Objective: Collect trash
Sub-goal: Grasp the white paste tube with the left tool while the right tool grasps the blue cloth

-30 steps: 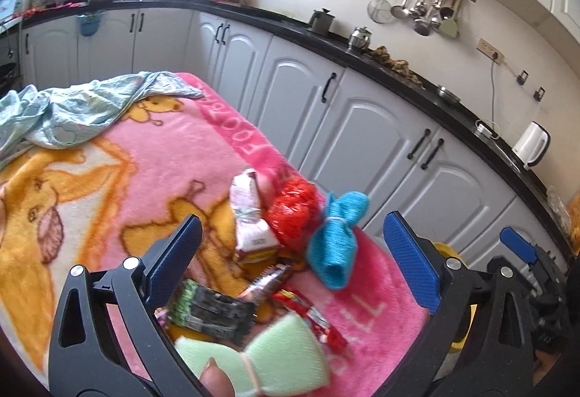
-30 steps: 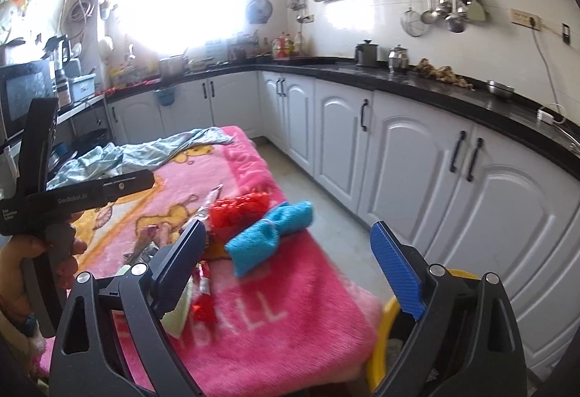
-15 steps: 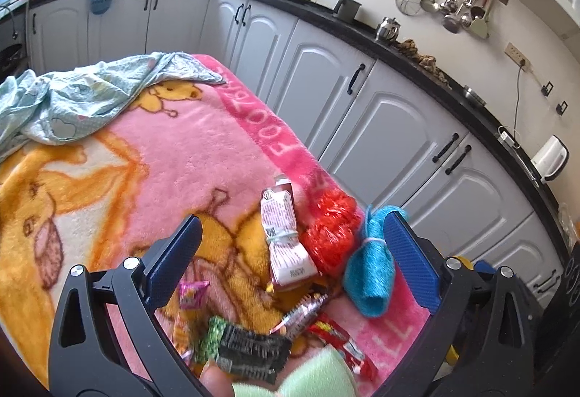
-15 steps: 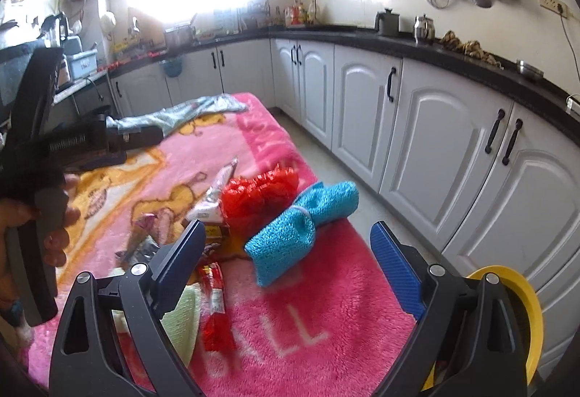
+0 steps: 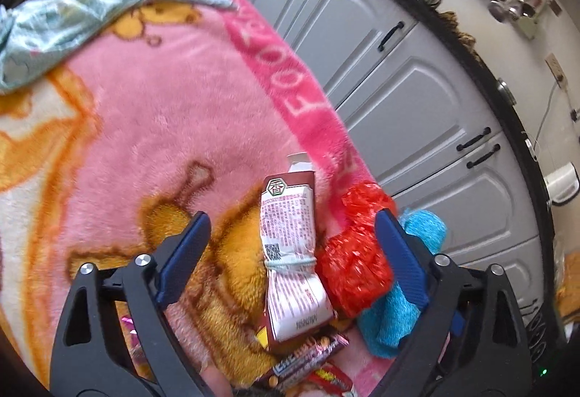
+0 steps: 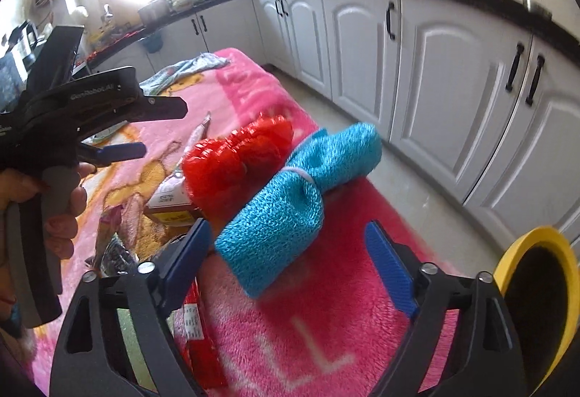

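Trash lies on a pink blanket (image 5: 152, 114). A white-and-red printed packet (image 5: 291, 252) tied with a band lies between the open jaws of my left gripper (image 5: 290, 252). A red crinkly bundle (image 5: 357, 259) and a blue mesh bundle (image 5: 402, 306) lie to its right. Candy wrappers (image 5: 308, 359) lie below. My right gripper (image 6: 288, 254) is open, just short of the blue mesh bundle (image 6: 297, 197), with the red bundle (image 6: 237, 158) behind it. The left gripper (image 6: 108, 132) also shows in the right wrist view, at left.
A yellow-rimmed bin (image 6: 540, 303) stands beside the table at the right. White cabinets (image 6: 435, 71) under a black counter line the far side. A pale green cloth (image 5: 83, 9) lies at the blanket's far end. More wrappers (image 6: 112, 245) lie near the left hand.
Both grippers have moved forward and down toward the pile. The left one now brackets the printed packet; the right one has closed in on the blue mesh bundle. Both stay open.
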### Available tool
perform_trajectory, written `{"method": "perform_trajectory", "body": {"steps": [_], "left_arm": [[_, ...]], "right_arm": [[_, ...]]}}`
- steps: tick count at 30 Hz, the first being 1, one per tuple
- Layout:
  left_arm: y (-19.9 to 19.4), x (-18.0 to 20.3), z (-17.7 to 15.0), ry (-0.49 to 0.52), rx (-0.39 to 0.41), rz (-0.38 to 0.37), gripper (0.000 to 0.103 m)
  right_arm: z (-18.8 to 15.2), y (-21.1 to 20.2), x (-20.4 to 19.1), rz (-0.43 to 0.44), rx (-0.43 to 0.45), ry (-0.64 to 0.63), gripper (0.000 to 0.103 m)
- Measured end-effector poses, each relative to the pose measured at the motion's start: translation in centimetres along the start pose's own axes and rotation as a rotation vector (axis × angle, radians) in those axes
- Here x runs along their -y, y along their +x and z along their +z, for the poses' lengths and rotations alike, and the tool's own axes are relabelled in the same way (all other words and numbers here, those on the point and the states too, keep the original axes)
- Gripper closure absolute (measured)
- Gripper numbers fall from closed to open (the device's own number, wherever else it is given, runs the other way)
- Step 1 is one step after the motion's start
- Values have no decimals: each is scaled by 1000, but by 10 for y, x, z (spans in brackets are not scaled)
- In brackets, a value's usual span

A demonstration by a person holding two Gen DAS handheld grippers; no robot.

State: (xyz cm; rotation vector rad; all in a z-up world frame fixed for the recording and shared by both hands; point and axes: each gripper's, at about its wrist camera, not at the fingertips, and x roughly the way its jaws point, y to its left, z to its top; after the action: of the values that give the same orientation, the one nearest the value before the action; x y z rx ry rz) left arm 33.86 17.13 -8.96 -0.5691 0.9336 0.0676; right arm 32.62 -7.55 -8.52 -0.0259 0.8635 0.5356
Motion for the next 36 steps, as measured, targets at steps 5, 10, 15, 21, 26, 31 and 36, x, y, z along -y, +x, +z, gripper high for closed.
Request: {"method": "perform_trajectory", "body": {"steps": [5, 10, 15, 21, 26, 31, 36], "left_arm": [[20, -10, 1, -56, -50, -13, 34], [32, -19, 0, -88, -69, -3, 51], [31, -20, -3, -79, -67, -13, 71], [21, -19, -6, -50, -48, -11, 71], [-8, -19, -6, -28, 35, -10, 72], [-44, -17, -7, -7, 132, -16, 72], [-82, 0, -16, 61, 218, -38, 72]], "right_arm": [[-7, 18, 8, 75, -81, 45, 60], [-18, 16, 11, 82, -80, 42, 78], [-25, 6, 13, 89, -70, 44, 87], [-31, -6, 16, 86, -53, 35, 92], [-33, -22, 15, 83, -13, 8, 94], [-32, -41, 14, 80, 26, -26, 94], [-32, -63, 10, 90, 53, -54, 94]]}}
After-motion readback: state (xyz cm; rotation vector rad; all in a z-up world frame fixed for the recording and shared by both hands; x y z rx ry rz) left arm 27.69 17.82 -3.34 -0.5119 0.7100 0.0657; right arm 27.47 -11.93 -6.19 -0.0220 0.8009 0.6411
